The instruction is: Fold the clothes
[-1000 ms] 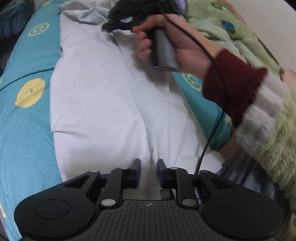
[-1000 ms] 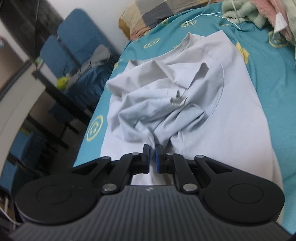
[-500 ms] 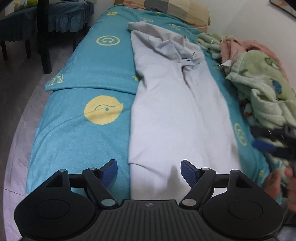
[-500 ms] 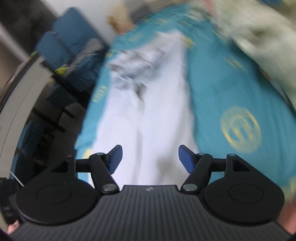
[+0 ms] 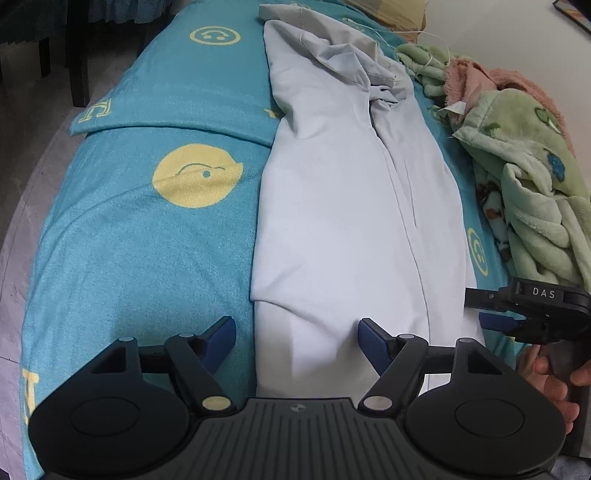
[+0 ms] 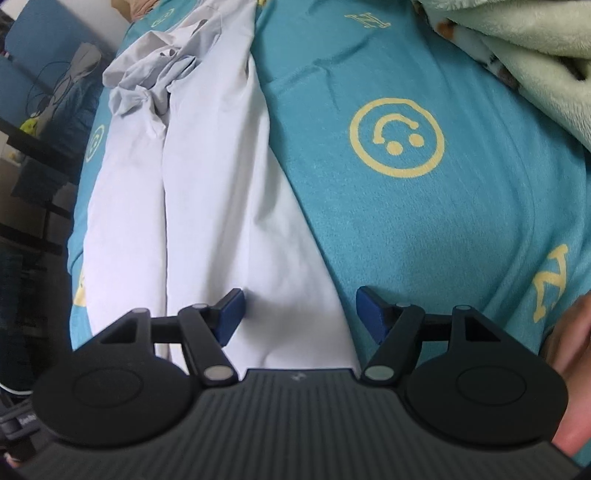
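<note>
A pale grey shirt [image 5: 343,206] lies lengthwise on the teal bedspread [image 5: 147,240], both sides folded in, sleeves bunched at the far end. My left gripper [image 5: 297,338] is open and empty over the shirt's near left hem corner. My right gripper [image 6: 298,312] is open and empty over the near right hem corner of the shirt [image 6: 207,206]. It also shows in the left wrist view [image 5: 491,310] at the shirt's right edge.
Green and pink fleece blankets [image 5: 517,158] are heaped along the right of the bed. A checked pillow [image 5: 391,11] lies at the far end. Dark chair legs [image 5: 79,66] and floor are to the left. Blue chairs [image 6: 40,55] stand beyond the bed.
Both grippers let go of the shirt, opened wide and pulled back to the near hem. The right gripper moved from the bunched sleeves to the bottom right corner.
</note>
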Demonstrator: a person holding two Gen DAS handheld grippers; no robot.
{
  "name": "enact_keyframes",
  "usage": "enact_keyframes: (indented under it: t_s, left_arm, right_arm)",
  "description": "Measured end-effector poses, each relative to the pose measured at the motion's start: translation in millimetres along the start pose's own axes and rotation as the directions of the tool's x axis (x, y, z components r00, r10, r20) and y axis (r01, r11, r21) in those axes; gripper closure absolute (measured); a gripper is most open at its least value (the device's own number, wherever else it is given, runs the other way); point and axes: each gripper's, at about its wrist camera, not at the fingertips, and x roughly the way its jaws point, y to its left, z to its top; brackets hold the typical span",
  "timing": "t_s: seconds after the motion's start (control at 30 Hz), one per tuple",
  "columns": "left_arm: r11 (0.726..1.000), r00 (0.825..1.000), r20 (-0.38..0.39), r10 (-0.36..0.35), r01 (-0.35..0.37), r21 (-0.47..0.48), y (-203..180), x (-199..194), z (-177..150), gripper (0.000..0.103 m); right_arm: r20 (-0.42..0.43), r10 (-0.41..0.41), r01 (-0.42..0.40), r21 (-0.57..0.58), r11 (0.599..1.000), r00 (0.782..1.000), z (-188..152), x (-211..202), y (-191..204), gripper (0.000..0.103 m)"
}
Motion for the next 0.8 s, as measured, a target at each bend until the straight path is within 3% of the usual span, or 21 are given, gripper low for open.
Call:
enact_keyframes:
  t_s: [0.4,0.6,0.73,0.8]
  left_arm:
    - [0.994,0.993,-0.112,-0.031,0.043,0.105,-26.7,5.8,-16.0,0.029]
    - [0.988,0.971,-0.227,-0.07,0.099,0.119,-37.8,12.3,-27.4,0.03]
    - [0.982,0.964,-0.259,-0.05,0.094,0.162,-48.6,14.1,-37.8,0.034]
    - [0.983,0.967,-0.254,-0.031,0.075,0.165,-50.4,14.1,-40.1,0.043]
  right_arm:
    - [-0.189,0.007,-0.019,-0.062,0.998,0.982,-27.3,1.0,16.1,0.032]
    - [-0.266,-0.046,0.001,-0.166,0.986,0.963,-46.9,1.8,33.7,0.032]
    - [-0.264,-0.041,-0.006,-0.175,0.985,0.964,-54.5,-2.2,35.8,0.032]
    - [-0.263,-0.045,-0.007,-0.194,0.981,0.964,-57.6,-3.0,38.4,0.032]
